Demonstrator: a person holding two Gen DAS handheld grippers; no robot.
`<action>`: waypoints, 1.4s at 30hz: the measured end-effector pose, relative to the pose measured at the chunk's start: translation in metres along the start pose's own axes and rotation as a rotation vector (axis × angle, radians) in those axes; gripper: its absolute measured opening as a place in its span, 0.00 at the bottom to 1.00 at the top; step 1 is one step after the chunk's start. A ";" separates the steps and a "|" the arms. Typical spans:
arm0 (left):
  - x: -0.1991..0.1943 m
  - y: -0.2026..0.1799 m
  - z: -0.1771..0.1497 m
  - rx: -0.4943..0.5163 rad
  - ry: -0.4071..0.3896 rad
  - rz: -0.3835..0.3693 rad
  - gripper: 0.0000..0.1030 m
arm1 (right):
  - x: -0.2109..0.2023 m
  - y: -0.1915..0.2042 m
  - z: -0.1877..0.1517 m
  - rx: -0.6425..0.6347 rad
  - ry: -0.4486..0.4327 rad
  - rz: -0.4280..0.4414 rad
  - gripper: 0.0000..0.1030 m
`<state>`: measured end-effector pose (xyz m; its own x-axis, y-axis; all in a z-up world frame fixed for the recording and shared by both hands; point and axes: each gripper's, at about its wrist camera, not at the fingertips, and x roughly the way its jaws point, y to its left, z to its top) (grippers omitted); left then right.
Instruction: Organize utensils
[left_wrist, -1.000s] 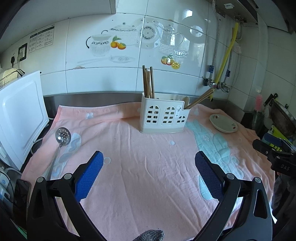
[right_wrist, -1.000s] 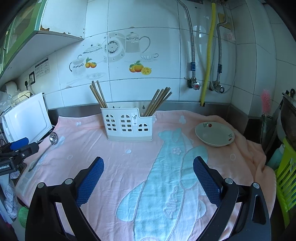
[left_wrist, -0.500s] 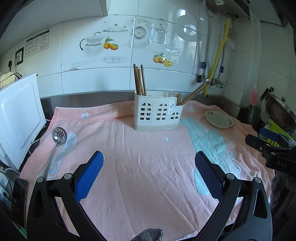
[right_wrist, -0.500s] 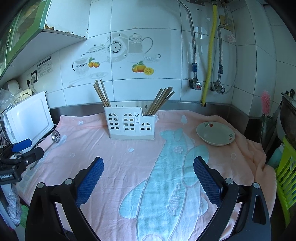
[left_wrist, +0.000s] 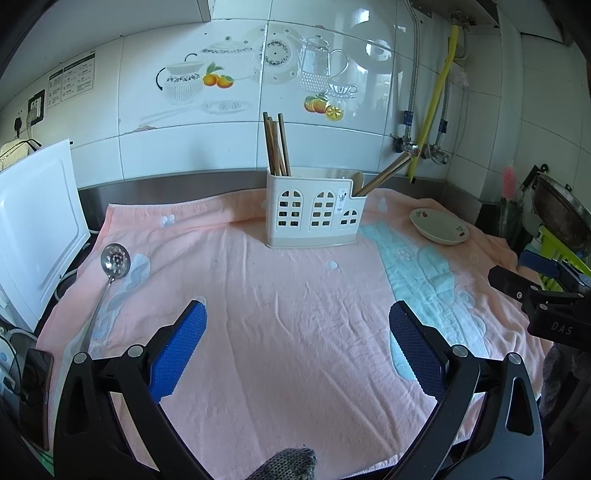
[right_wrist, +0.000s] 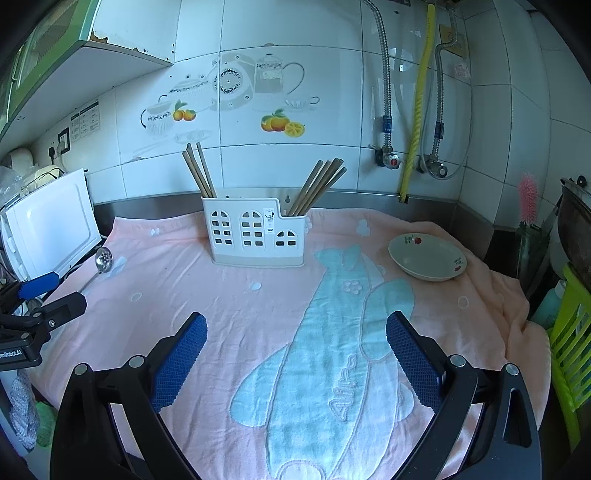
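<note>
- The one utensil still loose is the long-handled steel skimmer spoon with a perforated round bowl (left_wrist: 115, 259). It lies flat on the pink towel with a pale-blue whale figure (left_wrist: 280, 295) that covers the counter, near the towel's left edge and just beside the white appliance with a panelled door (left_wrist: 35, 225).
- The spoon's long axis runs from its bowl at the far end back toward the near-left corner, so the handle end points roughly at the left gripper (left_wrist: 297, 332). It lies left of that gripper's fingers, outside the gap between them.
- The left gripper is clearly the nearer one; the right gripper (right_wrist: 295, 339) sits well apart from the spoon, toward the shallow cream dish with red flower marks (right_wrist: 427, 261).
- Both grippers have their blue-padded fingers spread wide, holding nothing.
- The likely target, the white plastic utensil caddy with arched window cut-outs (left_wrist: 313, 211), stands at the back, already holding brown wooden chopsticks (left_wrist: 276, 147).
- The left wrist view shows the whole spoon, handle included. The right wrist view catches only its bowl (right_wrist: 103, 258), but shows both chopstick bundles clearly.
</note>
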<state>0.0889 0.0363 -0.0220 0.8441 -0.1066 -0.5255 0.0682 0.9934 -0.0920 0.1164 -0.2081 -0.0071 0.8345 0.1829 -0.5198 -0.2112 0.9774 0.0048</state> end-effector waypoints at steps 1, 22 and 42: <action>0.000 0.000 0.000 0.000 0.001 0.001 0.95 | 0.000 0.000 0.000 -0.001 0.000 0.001 0.91; 0.002 -0.002 0.001 0.009 0.015 0.004 0.95 | -0.001 0.002 0.002 0.001 -0.004 0.009 0.92; 0.004 -0.002 0.000 0.004 0.022 0.006 0.95 | -0.001 0.003 0.003 -0.003 -0.009 0.012 0.92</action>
<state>0.0921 0.0342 -0.0239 0.8324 -0.1018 -0.5447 0.0656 0.9942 -0.0855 0.1162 -0.2055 -0.0038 0.8364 0.1953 -0.5122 -0.2227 0.9749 0.0081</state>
